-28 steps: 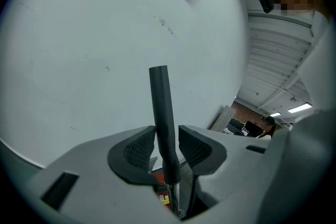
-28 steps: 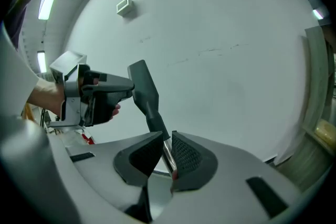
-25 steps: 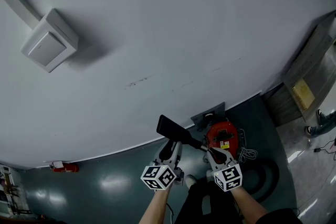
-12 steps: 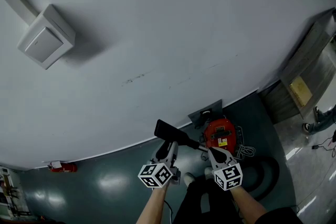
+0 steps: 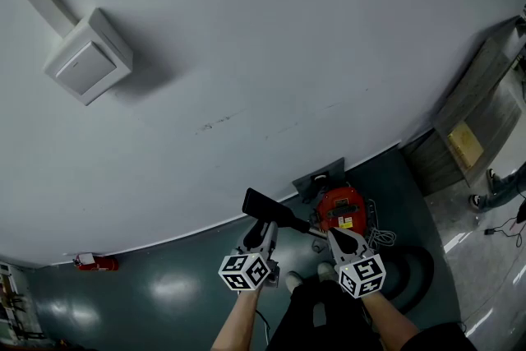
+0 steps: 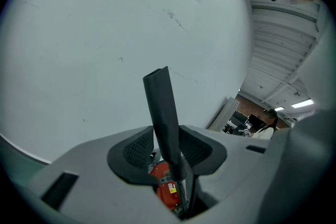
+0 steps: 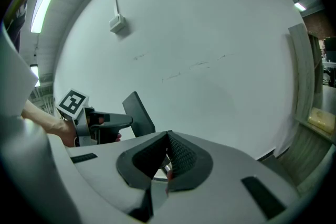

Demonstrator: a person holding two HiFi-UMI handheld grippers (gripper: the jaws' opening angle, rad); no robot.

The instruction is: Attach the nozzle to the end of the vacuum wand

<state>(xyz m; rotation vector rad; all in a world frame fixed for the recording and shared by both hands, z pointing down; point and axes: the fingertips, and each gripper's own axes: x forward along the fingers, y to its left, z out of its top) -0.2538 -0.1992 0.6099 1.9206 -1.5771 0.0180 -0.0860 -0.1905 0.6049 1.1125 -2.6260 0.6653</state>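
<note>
The black flat-tipped nozzle point(image 5: 265, 205) points up toward the wall, and my left gripper point(image 5: 265, 233) is shut on its lower part. In the left gripper view the nozzle point(image 6: 161, 107) stands between both pads, with the red vacuum cleaner point(image 6: 165, 191) showing below. A thin silver wand point(image 5: 316, 229) runs from the nozzle's base toward my right gripper point(image 5: 335, 236), which is shut on it just above the red vacuum cleaner point(image 5: 345, 210). In the right gripper view the jaw tips meet point(image 7: 168, 139), with only a silver sliver of the wand point(image 7: 164, 171) showing behind them; the nozzle point(image 7: 137, 113) is at the left.
A pale wall fills most of the view, with a white box point(image 5: 89, 66) mounted on it. A black hose point(image 5: 415, 275) curls on the dark floor at the right. A wooden panel point(image 5: 472, 119) leans at the far right. A small red object point(image 5: 94, 262) lies at the left.
Both grippers keep their place around nozzle and wand; the right one sits very slightly higher. The head view has shifted a little.
</note>
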